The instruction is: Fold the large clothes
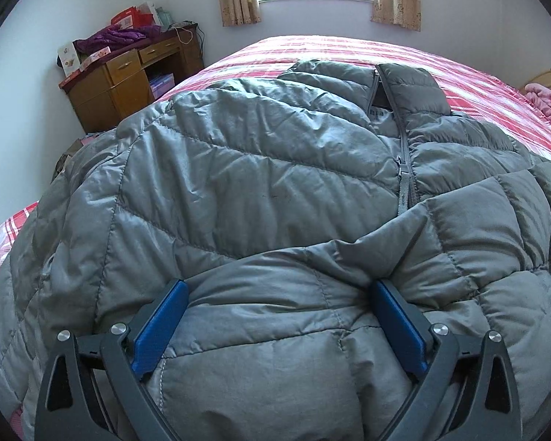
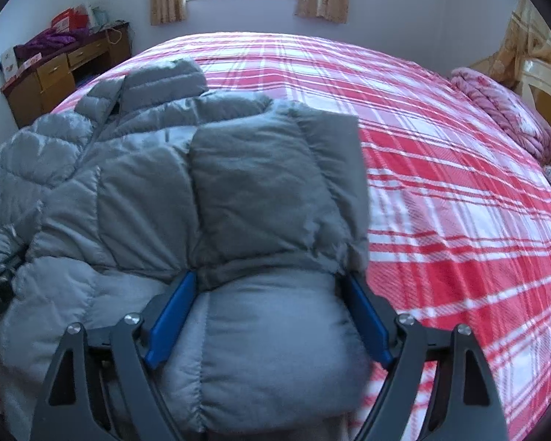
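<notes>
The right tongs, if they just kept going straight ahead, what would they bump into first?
The right tongs already have puffy gray down jacket bulging between their spread fingers, so they'd push straight into the folded-over sleeve. Beyond it lies the red plaid bedsheet, though depth is hard to judge.

The grey puffer jacket (image 2: 165, 191) covers the left part of the bed (image 2: 440, 191), its bulk filling the spread jaws of both the left hand-held gripper (image 1: 277, 290) and the right hand-held gripper (image 2: 270, 279). Right of the jacket, the plaid bed surface lies bare toward the far edge and the right side, where a rolled pink blanket (image 2: 507, 117) blocks the far right corner. Beyond the bed's far left corner stands a wooden desk (image 1: 128, 81) piled with clutter, against the wall.
</notes>
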`<state>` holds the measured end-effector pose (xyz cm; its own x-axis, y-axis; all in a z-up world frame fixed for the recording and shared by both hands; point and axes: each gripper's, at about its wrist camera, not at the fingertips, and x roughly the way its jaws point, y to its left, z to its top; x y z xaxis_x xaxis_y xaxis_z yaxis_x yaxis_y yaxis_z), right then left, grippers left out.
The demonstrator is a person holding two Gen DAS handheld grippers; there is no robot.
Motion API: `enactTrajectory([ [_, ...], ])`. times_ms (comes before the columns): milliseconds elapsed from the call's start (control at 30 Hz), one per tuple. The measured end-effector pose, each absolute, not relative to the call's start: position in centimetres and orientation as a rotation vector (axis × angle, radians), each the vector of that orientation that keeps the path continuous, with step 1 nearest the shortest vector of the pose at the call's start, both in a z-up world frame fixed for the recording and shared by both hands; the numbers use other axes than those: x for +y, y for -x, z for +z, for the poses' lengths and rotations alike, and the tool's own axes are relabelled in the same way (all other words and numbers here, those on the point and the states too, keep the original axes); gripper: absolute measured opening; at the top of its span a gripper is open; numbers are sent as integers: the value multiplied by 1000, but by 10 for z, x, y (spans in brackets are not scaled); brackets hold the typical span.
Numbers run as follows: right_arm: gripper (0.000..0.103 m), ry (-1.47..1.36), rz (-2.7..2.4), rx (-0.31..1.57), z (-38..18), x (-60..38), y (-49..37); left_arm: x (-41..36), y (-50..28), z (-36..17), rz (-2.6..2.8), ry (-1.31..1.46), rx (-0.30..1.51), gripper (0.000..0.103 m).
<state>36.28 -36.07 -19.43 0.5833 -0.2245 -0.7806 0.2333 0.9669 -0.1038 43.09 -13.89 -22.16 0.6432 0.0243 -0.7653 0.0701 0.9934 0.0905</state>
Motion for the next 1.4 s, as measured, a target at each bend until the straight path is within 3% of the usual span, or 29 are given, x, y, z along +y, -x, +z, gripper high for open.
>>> enactTrajectory([
  [200, 85, -45, -236, 756, -142, -333, -338, -139, -431, -222, -27, -112, 872, 100],
  [533, 85, -16, -127, 875, -204, -301, -352, -138, -431, -222, -29, -105, 872, 101],
  [1400, 87, 74, -179, 913, -210, -290, -363, -139, -431, -222, -25, -110, 869, 101],
])
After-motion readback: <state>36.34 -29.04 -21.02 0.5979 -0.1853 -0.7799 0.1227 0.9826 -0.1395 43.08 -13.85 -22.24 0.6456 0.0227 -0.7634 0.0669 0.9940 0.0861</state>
